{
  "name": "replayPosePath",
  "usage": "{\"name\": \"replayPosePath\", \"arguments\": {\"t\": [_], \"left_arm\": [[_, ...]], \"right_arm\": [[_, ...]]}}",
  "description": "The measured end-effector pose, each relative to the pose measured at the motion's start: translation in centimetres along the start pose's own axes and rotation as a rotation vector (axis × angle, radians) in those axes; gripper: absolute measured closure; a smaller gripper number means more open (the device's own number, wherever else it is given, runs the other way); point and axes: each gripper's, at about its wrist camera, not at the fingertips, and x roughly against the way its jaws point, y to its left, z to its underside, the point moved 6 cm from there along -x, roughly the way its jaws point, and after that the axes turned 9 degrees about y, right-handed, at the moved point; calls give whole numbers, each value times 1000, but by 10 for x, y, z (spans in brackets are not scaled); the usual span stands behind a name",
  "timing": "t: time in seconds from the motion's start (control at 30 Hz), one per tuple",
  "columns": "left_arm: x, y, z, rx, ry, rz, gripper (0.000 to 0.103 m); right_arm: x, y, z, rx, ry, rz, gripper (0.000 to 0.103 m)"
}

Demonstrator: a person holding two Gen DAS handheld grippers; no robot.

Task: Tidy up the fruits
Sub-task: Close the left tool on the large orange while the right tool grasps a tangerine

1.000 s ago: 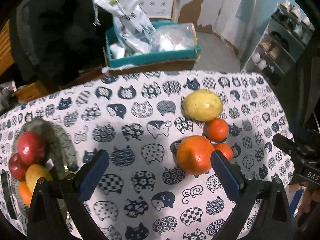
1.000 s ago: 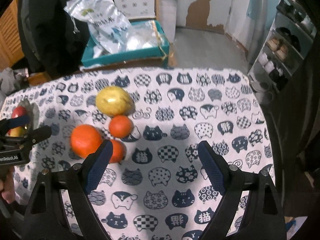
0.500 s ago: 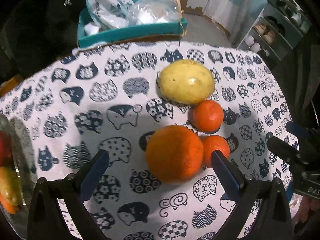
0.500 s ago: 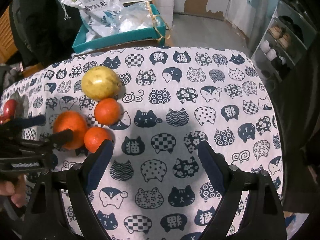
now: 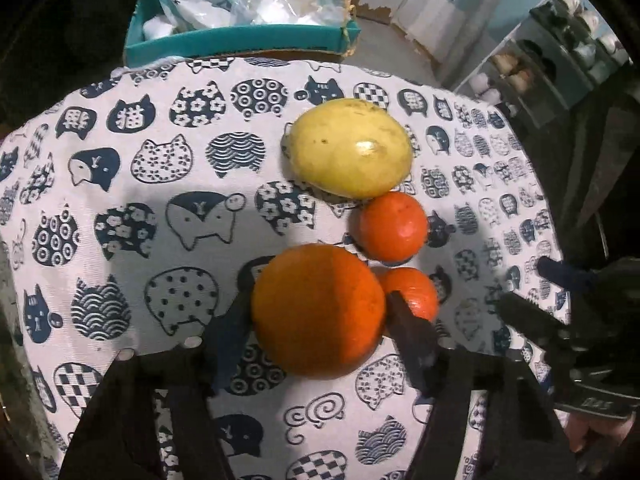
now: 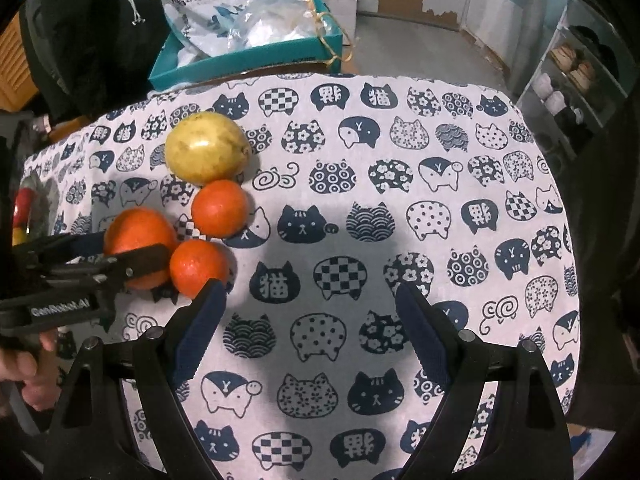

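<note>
A large orange (image 5: 318,310) lies on the cat-print tablecloth (image 5: 140,208). My left gripper (image 5: 316,320) is shut on it, one finger on each side. It also shows in the right wrist view (image 6: 138,240). Two small tangerines (image 5: 388,226) (image 5: 412,290) and a big yellow fruit (image 5: 348,148) lie just beyond and right of it. My right gripper (image 6: 308,312) is open and empty over bare cloth, right of the tangerine (image 6: 198,266).
A teal box (image 5: 240,40) with plastic bags stands beyond the table's far edge. A plate with red and yellow fruit (image 6: 24,212) sits at the far left. Shoe shelves (image 6: 576,72) stand to the right.
My left gripper moved forward to the large orange and closed its fingers on it. My right gripper moved forward a little and stayed open.
</note>
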Motion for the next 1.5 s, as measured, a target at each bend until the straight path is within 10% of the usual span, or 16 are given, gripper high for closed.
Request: {"name": "replayPosePath", "arguments": {"t": [0.67, 1.07, 1.5], "left_arm": [[34, 58, 20, 60, -56, -154, 37], [40, 62, 27, 72, -56, -147, 37], [78, 60, 33, 68, -123, -158, 37]], "right_arm": [[-43, 67, -7, 116, 64, -94, 17], [-60, 80, -8, 121, 89, -122, 59], [-27, 76, -9, 125, 8, -96, 60]]}}
